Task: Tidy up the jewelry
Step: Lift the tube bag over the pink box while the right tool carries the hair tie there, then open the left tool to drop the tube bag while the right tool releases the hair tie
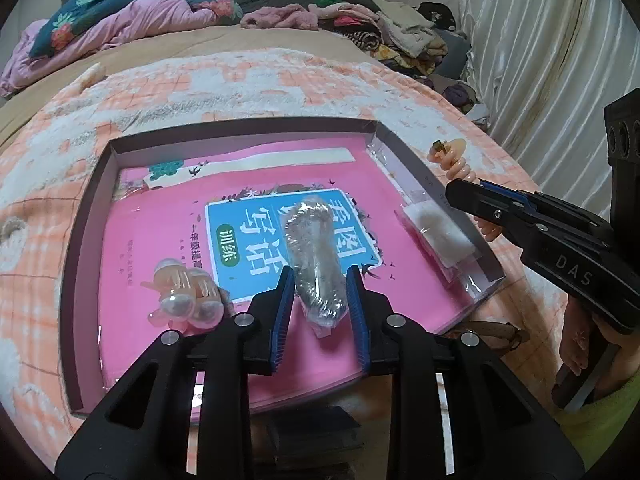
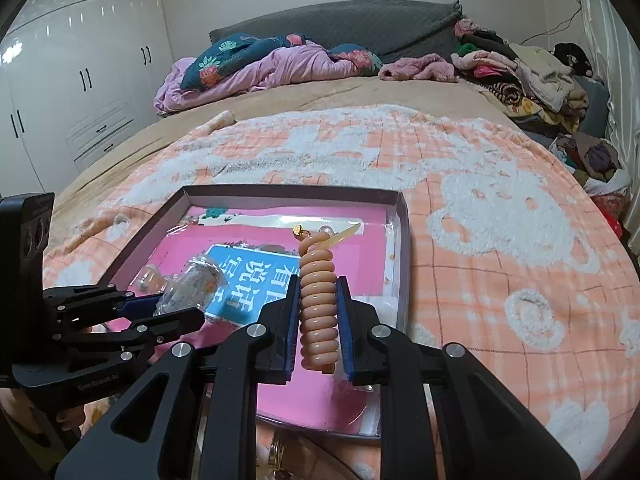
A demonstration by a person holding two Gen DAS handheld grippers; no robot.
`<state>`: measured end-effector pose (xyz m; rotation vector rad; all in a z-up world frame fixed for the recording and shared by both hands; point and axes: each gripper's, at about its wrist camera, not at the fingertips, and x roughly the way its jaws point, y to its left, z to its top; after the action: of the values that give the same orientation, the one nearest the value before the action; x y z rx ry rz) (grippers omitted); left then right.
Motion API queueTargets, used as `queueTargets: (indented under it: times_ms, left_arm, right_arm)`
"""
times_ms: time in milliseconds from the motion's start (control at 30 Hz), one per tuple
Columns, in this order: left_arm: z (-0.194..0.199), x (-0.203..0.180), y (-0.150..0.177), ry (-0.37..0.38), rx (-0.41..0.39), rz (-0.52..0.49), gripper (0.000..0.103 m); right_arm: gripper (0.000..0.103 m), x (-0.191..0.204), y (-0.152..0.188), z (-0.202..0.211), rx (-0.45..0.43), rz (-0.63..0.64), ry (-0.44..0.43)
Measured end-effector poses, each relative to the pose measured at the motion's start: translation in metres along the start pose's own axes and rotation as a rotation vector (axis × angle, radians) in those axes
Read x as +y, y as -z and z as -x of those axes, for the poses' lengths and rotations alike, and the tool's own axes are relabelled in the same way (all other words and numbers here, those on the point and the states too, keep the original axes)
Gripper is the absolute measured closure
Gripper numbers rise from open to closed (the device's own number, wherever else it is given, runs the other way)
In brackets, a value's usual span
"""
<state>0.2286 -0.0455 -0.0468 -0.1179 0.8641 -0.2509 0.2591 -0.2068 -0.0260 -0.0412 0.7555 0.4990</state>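
My left tongs (image 1: 320,300) are partly closed around a clear plastic packet (image 1: 314,256) with silvery jewelry inside; both blue pads (image 1: 285,300) sit against its sides, so it's gripped, near end low over the pink book (image 1: 160,240) in the shallow box (image 1: 86,216). From the right wrist view that same packet (image 2: 188,284) sticks out past the left tongs (image 2: 172,308), tilted up over the box (image 2: 404,240). My right tongs (image 2: 318,320) are pinched on a peach coiled hair tie (image 2: 318,292); both pads (image 2: 345,320) press the coil, which stands along the fingers, a small gold charm (image 2: 298,230) at its far tip. In the left view the coil (image 1: 456,164) pokes out of the right tongs (image 1: 476,196), held just beyond the box's right wall. A peach hair clip with pearl-like beads (image 1: 184,300) lies on the book just left of my left tongs. A white pad (image 1: 436,232) sits along the box's right wall. The box rests on a peach-and-white blanket (image 2: 500,240) on the bed.
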Motion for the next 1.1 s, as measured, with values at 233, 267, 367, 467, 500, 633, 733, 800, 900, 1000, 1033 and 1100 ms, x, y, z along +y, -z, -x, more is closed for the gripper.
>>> queueTargets:
  times_ms: [233, 267, 367, 467, 500, 633, 733, 800, 900, 1000, 1033, 1100]
  left_arm:
    - [0.003, 0.002, 0.000, -0.011, -0.006, 0.004, 0.085]
    - [0.004, 0.003, -0.001, -0.012, -0.008, 0.006, 0.085]
    - [0.010, 0.005, -0.002, -0.016, -0.022, 0.011, 0.084]
    - [0.015, 0.007, -0.003, -0.019, -0.030, 0.017, 0.081]
    - [0.016, 0.007, -0.003, -0.022, -0.031, 0.018, 0.079]
    - [0.022, 0.011, -0.004, -0.035, -0.041, 0.022, 0.074]
    - [0.024, 0.013, -0.006, -0.043, -0.052, 0.022, 0.072]
    - [0.026, 0.013, -0.007, -0.045, -0.057, 0.022, 0.071]
    - [0.029, 0.012, -0.008, -0.047, -0.066, 0.017, 0.069]
    - [0.034, 0.013, -0.010, -0.048, -0.077, 0.021, 0.063]
    - [0.035, 0.013, -0.010, -0.049, -0.081, 0.021, 0.061]
    - [0.039, 0.015, -0.012, -0.049, -0.093, 0.026, 0.058]
  right_arm:
    - [0.086, -0.004, 0.003, -0.006, 0.016, -0.011, 0.003]
    - [0.086, -0.004, 0.003, -0.006, 0.017, -0.011, 0.003]
    - [0.086, -0.004, 0.004, -0.008, 0.024, -0.012, 0.000]
    - [0.086, -0.004, 0.006, -0.011, 0.039, -0.012, 0.003]
    - [0.086, -0.004, 0.006, -0.012, 0.042, -0.013, 0.004]
    - [0.086, -0.006, 0.009, -0.015, 0.055, -0.020, 0.004]
    - [0.086, -0.005, 0.010, -0.016, 0.062, -0.018, 0.003]
    - [0.086, -0.004, 0.010, -0.017, 0.065, -0.017, 0.002]
    - [0.085, -0.002, 0.010, -0.018, 0.070, -0.014, 0.002]
    - [0.079, -0.002, 0.009, -0.015, 0.062, -0.016, -0.006]
    - [0.075, -0.002, 0.009, -0.014, 0.059, -0.016, -0.006]
    - [0.070, -0.002, 0.007, -0.010, 0.049, -0.022, -0.009]
